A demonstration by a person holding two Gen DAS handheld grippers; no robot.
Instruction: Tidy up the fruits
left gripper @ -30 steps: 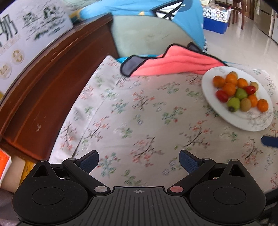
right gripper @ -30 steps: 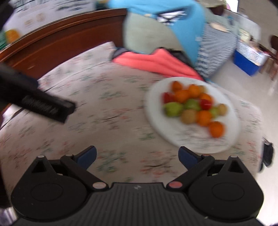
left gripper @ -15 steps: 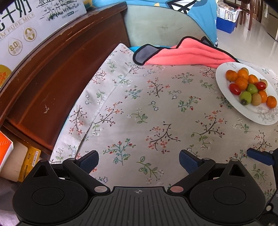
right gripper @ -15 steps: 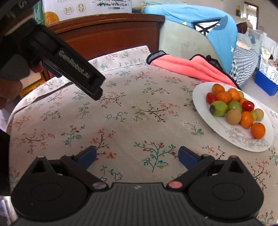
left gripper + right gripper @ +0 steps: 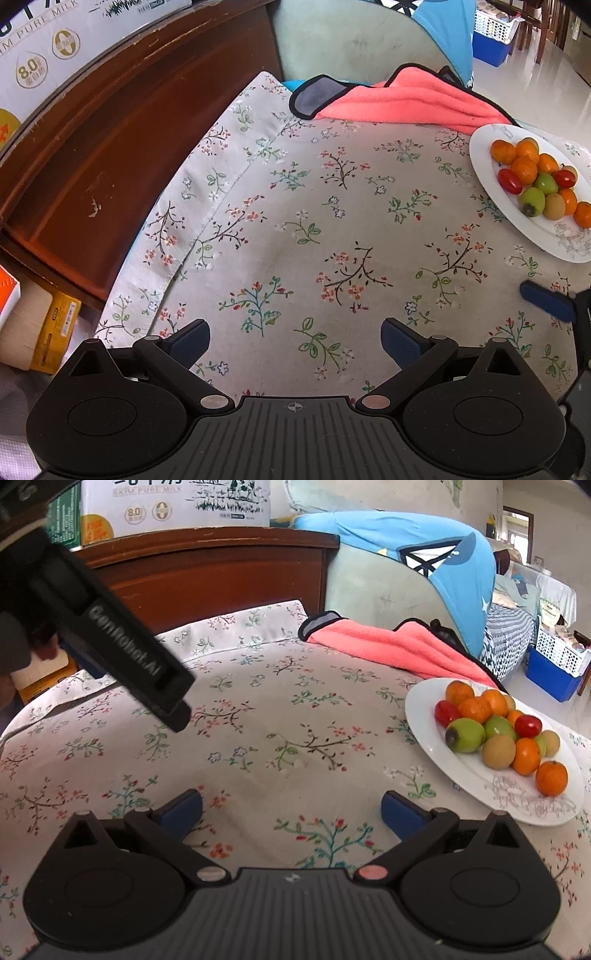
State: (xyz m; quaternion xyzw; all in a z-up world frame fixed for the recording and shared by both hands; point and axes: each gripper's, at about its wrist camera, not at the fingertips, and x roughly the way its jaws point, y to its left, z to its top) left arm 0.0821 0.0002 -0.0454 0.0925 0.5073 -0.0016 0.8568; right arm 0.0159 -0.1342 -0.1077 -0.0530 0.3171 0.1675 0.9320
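A floral tablecloth covers the table, a coral towel lies at its far edge, and a milk carton sits atop a dark wooden headboard.

Bright daylight from right, glare on floor, sharp focus, strong fisheye edge bending.

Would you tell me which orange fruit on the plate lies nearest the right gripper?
The lone orange fruit at the plate's near end, set slightly apart from the pile; the other orange ones lie farther back.
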